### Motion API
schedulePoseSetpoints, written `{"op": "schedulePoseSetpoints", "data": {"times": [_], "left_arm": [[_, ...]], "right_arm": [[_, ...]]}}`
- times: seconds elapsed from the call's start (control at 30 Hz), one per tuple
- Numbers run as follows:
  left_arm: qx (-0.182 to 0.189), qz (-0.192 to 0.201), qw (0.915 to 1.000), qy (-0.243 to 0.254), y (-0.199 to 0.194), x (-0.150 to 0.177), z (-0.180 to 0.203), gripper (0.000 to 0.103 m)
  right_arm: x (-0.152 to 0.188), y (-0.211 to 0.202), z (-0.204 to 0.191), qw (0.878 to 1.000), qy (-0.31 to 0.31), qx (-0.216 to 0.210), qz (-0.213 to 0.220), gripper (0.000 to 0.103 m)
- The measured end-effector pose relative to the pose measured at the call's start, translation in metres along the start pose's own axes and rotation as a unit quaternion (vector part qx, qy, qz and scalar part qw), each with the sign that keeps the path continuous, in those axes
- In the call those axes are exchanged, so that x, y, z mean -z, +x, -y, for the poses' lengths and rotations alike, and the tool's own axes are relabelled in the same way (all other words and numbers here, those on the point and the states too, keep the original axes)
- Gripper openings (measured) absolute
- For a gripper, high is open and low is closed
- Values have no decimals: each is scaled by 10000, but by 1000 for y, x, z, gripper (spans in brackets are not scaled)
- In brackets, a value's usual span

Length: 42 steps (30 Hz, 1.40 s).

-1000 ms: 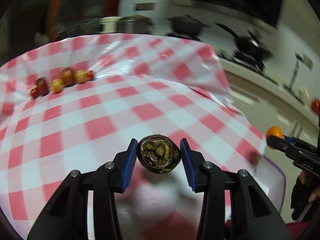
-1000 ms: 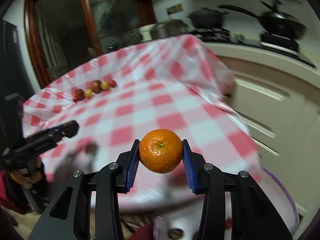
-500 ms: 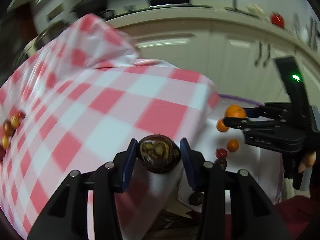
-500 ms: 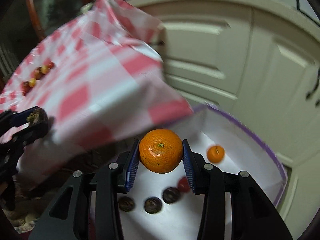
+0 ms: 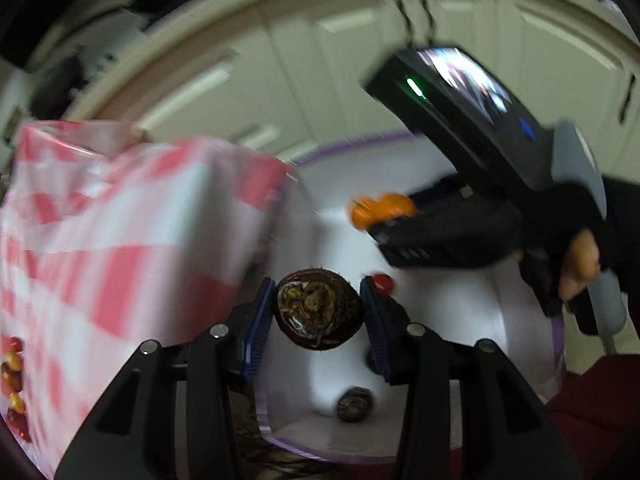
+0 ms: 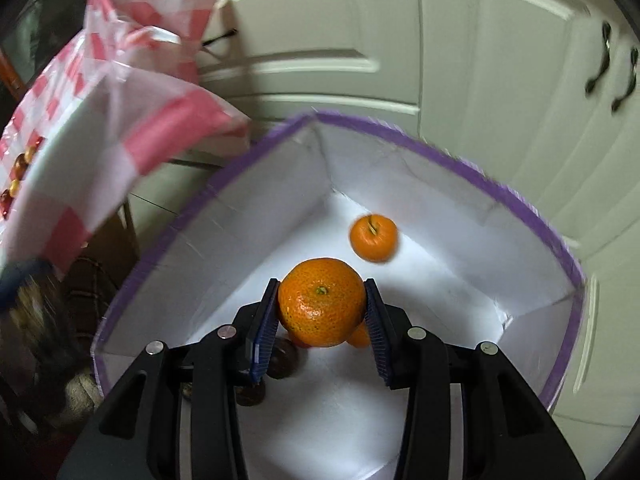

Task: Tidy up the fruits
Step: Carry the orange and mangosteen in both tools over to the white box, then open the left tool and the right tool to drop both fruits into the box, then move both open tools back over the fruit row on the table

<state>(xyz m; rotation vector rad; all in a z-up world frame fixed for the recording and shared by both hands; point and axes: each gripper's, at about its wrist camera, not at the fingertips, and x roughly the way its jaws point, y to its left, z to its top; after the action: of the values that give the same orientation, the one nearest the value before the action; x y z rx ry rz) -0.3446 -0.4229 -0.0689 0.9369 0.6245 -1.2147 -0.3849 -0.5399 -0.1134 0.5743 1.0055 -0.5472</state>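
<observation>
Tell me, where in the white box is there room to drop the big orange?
The white box is bare along its right wall and across the floor behind the loose mandarin. It is crowded beneath the right hand-held gripper holding the big mandarin, where dark passion fruits and another orange fruit cluster.

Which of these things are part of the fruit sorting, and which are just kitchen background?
Part of the job:
mandarin in right gripper
dark brown fruit in left gripper
white box
loose mandarin inside it
small fruits on tablecloth

Just there:
checked tablecloth
cabinet doors
</observation>
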Motion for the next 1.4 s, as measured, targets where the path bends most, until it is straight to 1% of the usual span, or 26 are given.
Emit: {"op": "schedulePoseSetpoints", "data": {"times": [0.07, 0.13, 0.23, 0.3, 0.4, 0.5, 0.53, 0.6, 0.63, 0.67, 0.73, 0.83, 0.87, 0.93, 0.97, 1.0, 1.03, 1.1, 1.13, 1.17, 1.2, 1.23, 1.27, 1.3, 1.33, 1.4], "left_arm": [[199, -379, 9990, 98, 24, 3, 7, 44], [259, -683, 9972, 170, 44, 7, 8, 44], [197, -1084, 9936, 262, 72, 15, 7, 44], [179, -1267, 9914, 281, 85, 20, 7, 44], [147, -1414, 9894, 304, 95, 32, 12, 45], [129, -1397, 9896, 317, 97, 36, 11, 45], [108, -1376, 9899, 329, 96, 37, 11, 46], [84, -1349, 9903, 329, 95, 36, 10, 50], [72, -1334, 9905, 327, 94, 34, 12, 51], [52, -1311, 9908, 319, 93, 34, 11, 51], [13, -1272, 9914, 310, 89, 32, 11, 51], [-69, -1150, 9928, 322, 78, 31, 11, 53], [-99, -1062, 9937, 347, 71, 29, 11, 59], [-173, -831, 9955, 421, 51, 27, 13, 66], [-292, -563, 9966, 521, 35, 26, 15, 71], [-384, -391, 9969, 571, 24, 25, 16, 72], [-568, -68, 9965, 609, 5, 23, 15, 74], [-863, 441, 9940, 499, -23, 19, 7, 77], [-931, 589, 9931, 412, -33, 19, 2, 82], [-1056, 868, 9905, 176, -52, 20, -11, 85], [-1149, 1038, 9879, -41, -66, 22, -23, 87], [-1242, 1178, 9848, -288, -79, 25, -38, 90], [-1373, 1304, 9798, -642, -95, 31, -60, 95], [-1516, 1367, 9744, -941, -106, 38, -80, 96], [-1735, 1407, 9663, -1276, -117, 48, -103, 98], [-2079, 1379, 9497, -1894, -135, 69, -145, 99]], "right_arm": [[3, 9, 7, 9998, 120, 70, -162, 41], [7, 19, 11, 9989, 224, 177, -368, 41], [9, 29, 14, 9970, 291, 354, -618, 42], [8, 34, 14, 9957, 300, 454, -747, 42], [8, 42, 10, 9937, 202, 607, -918, 42], [10, 47, 7, 9924, 83, 710, -1004, 42], [11, 47, 7, 9921, 77, 717, -1022, 42], [11, 46, 9, 9922, 89, 720, -1017, 43], [10, 45, 10, 9924, 115, 712, -1001, 48], [10, 44, 11, 9925, 145, 697, -989, 54], [8, 41, 10, 9931, 152, 662, -955, 56], [6, 37, 8, 9932, 80, 674, -949, 56], [4, 36, 7, 9932, 61, 689, -936, 56], [1, 30, 6, 9935, 55, 704, -893, 57], [-2, 27, 6, 9939, 62, 702, -844, 59], [-6, 22, 6, 9946, 75, 698, -766, 59], [-10, 11, 6, 9956, 95, 701, -614, 61], [-18, -4, 3, 9963, 94, 752, -414, 62], [-23, -12, 1, 9963, 87, 795, -302, 64], [-29, -25, -5, 9965, 68, 829, -129, 66], [-34, -35, -11, 9966, 48, 824, 17, 68], [-40, -47, -20, 9967, 12, 788, 203, 72], [-44, -56, -31, 9967, -50, 726, 369, 75], [-48, -65, -43, 9964, -131, 647, 527, 77], [-50, -74, -56, 9958, -231, 552, 688, 80], [-54, -93, -92, 9924, -546, 194, 1086, 84]]}}
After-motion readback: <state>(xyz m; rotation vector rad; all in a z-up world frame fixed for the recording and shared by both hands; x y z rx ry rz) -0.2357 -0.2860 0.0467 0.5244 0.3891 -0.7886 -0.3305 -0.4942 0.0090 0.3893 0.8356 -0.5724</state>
